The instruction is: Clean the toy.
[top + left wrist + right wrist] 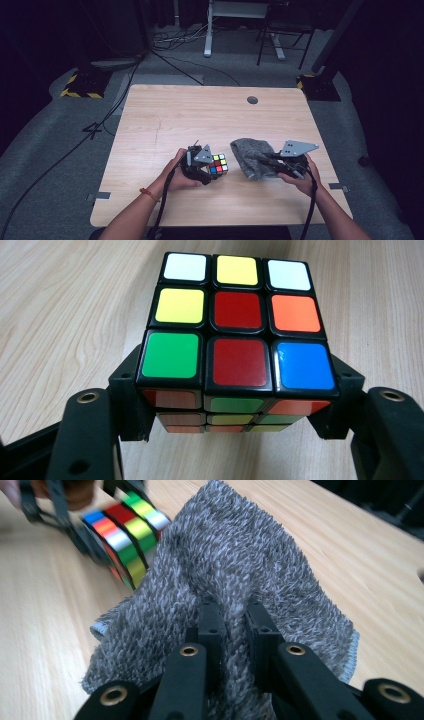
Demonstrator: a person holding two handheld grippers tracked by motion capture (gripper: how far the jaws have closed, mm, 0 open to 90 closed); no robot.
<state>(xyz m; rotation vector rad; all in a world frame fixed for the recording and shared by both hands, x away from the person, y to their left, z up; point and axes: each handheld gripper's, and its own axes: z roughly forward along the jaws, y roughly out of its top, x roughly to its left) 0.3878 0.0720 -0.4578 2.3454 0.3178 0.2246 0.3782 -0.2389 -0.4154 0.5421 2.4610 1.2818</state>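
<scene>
Black jaws of your right hand-held gripper [230,625] sit closest to the lens, pinched tight on a fold of the grey, shaggy terry cloth [240,560], which bunches up between them. You have it gathered and held just off the pale wood-grain table [165,115], right of the middle as the high view shows it.

Going by size, that table is the biggest thing: flat, light laminate with a fine grain and a small round grommet hole [252,100] near its far edge. Next comes the cloth [252,157], soft and limp, with a pale stitched hem and a nap of short loops. Smallest is the scrambled, black-framed puzzle cube with glossy coloured stickers [237,325], hard and square-edged. Your left hand-held gripper [235,415] is clamped on its two opposite lower sides, and the cube [218,164] is held just left of the cloth, close to it but whether they touch I cannot tell.

By my reading, both pickups are done: each thing is in a firm grip. What seems left is to bring cloth and cube together, probably to wipe the cube's faces, and then set both down.
</scene>
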